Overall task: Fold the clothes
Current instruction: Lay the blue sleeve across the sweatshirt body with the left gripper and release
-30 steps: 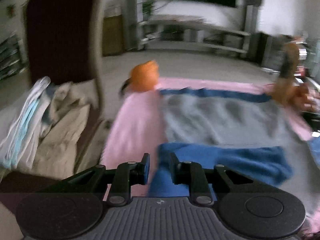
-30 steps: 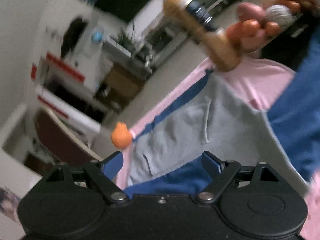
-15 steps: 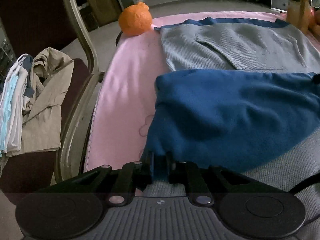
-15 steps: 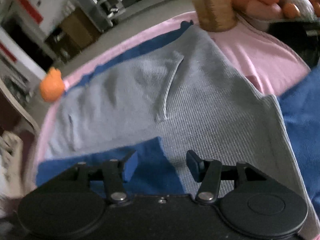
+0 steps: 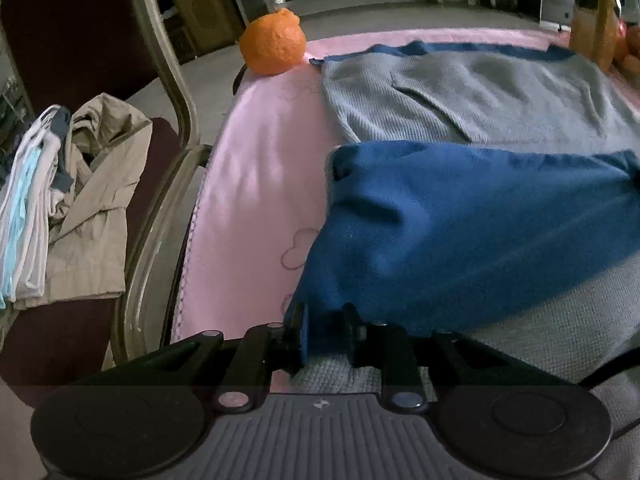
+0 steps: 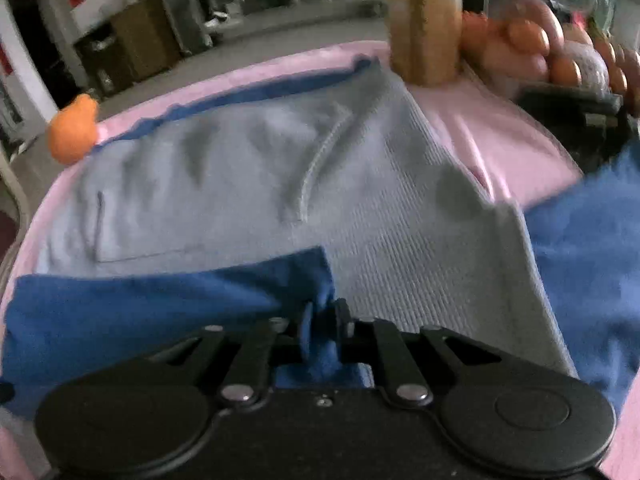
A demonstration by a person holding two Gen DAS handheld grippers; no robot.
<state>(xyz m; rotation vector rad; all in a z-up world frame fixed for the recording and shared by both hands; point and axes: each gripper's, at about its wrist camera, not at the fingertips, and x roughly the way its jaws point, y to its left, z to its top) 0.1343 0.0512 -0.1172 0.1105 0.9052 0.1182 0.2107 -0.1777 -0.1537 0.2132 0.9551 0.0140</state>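
The grey top (image 5: 460, 92) lies flat on the pink sheet (image 5: 260, 184), its blue sleeve (image 5: 460, 232) folded across its near part. Half a second ago the right gripper (image 6: 323, 320) stood wide above the sleeve's end; now its jaws are pinched narrow on that blue cuff, which bunches between them. The left gripper (image 5: 324, 320) has the sleeve's other end between its narrow jaws, as before, with the blue cloth rising slightly from it. The orange (image 5: 274, 46) sits at the sheet's far left corner, unmoved. A chair (image 5: 168, 92) with a beige garment (image 5: 96, 208) stands left of the sheet. A bottle (image 6: 426, 28) and blurred fruit (image 6: 532, 44) stand at the far right.
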